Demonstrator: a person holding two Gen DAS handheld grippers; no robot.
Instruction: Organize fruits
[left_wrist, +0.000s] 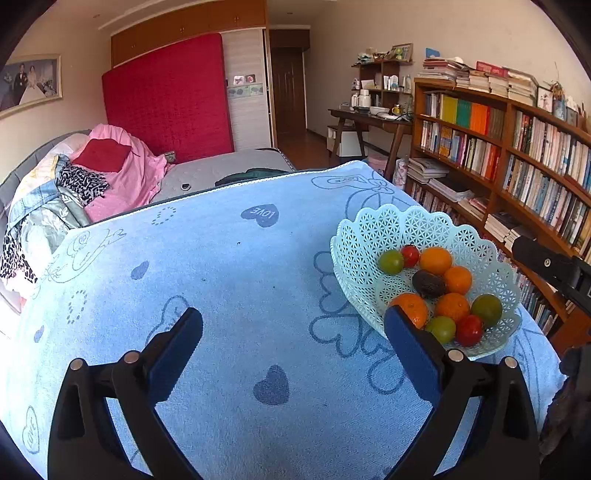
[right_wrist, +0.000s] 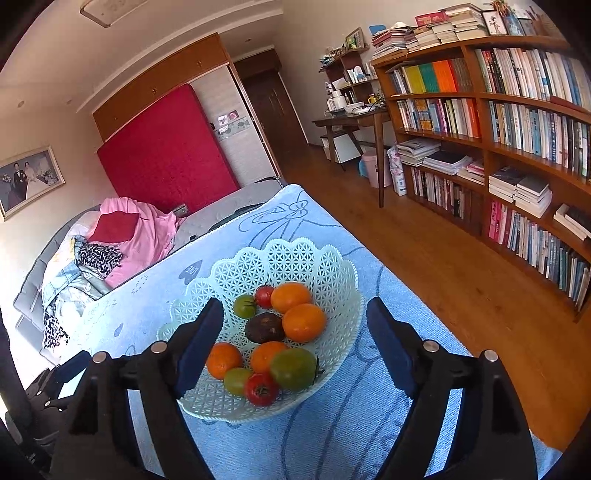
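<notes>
A pale mint lattice basket stands on a table under a light blue towel, near its right side. Inside lie several oranges, red tomatoes, green tomatoes and one dark avocado. My left gripper is open over bare towel, to the left of the basket; its right finger overlaps the basket's near rim. My right gripper is open in front of the basket, nothing between its pads.
A bed with a pink blanket and piled clothes lies behind the table. A red mattress leans on the wardrobe. Tall bookshelves line the right wall, with wooden floor between them and the table. A desk stands farther back.
</notes>
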